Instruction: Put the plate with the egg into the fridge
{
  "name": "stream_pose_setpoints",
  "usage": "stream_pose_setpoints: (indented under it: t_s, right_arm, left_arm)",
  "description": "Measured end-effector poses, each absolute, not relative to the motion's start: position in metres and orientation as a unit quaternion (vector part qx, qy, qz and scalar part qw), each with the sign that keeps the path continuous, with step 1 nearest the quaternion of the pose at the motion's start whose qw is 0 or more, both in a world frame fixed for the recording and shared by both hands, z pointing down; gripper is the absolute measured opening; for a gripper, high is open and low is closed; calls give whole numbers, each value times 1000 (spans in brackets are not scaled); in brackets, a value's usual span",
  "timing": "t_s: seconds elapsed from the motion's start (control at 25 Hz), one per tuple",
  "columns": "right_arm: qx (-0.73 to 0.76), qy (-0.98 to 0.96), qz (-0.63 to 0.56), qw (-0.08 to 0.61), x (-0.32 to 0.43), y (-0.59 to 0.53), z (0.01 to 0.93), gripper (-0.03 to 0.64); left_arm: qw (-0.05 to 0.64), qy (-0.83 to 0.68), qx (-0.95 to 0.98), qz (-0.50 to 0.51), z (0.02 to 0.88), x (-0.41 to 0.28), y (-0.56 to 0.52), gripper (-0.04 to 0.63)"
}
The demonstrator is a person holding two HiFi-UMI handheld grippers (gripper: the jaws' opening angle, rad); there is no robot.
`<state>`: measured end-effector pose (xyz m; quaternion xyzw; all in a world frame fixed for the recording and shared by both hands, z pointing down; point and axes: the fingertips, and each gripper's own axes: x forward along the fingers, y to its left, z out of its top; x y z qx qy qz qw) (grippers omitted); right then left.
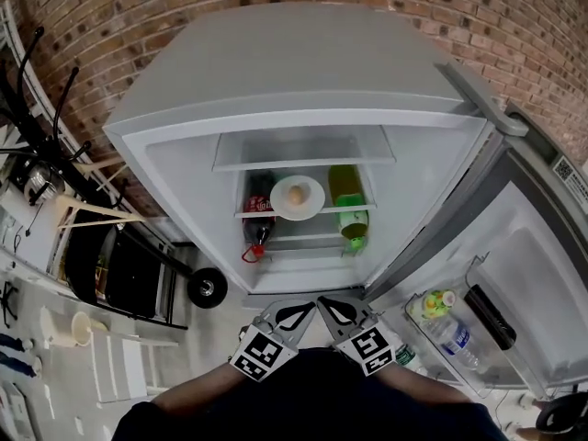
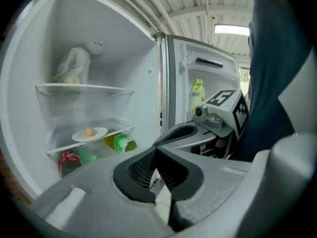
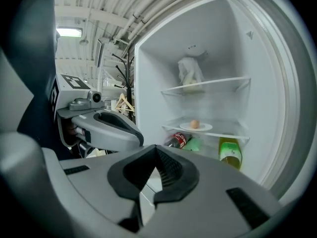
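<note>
Both hand-held grippers are shut and empty. The left gripper [image 1: 292, 316] and the right gripper [image 1: 340, 313] sit side by side close to the person's body, tips nearly touching each other, well apart from the fridge [image 1: 276, 72]. In the left gripper view the jaws meet at the tip with nothing between them, and the right gripper view shows the same.

The white plate [image 1: 298, 197] lies flat on the middle glass shelf [image 1: 250, 214] inside the fridge, with the egg [image 1: 297, 194] resting on it near its centre. The plate's front edge juts a little past the shelf's front edge. A cola bottle [image 1: 258, 223] lies on the level below, to the left of the plate, and a green bottle [image 1: 349, 211] lies to the right. On the upper shelf a pale bag [image 2: 73, 66] stands against the back wall.

By the look of it, the main part of the task is done: plate and egg are in the fridge, set down and let go. The egg looks whole and is not near the rim.

What seems left is small. The fridge door [image 1: 542, 274] stands wide open to the right, its lower bin [image 1: 478, 389] holding bottles. Closing it would finish the job, though the task sentence does not ask for that.
</note>
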<state>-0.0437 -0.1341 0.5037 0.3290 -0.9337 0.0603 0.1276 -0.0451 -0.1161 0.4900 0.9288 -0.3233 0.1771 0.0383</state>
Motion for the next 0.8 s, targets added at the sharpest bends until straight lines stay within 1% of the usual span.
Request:
stream_pose_setpoints:
  t_s: [0.12, 0.44, 0.8]
  right_arm:
    - [324, -935, 60, 129, -46, -134, 504, 9]
    - [314, -940, 58, 124, -52, -134, 502, 9]
    - [322, -941, 48, 95, -50, -136, 488, 9]
  left_arm:
    - [54, -314, 935, 157, 492, -46, -114, 5]
    - [62, -312, 939, 129, 488, -50, -112, 5]
    - [46, -324, 942, 70, 464, -57, -120, 5]
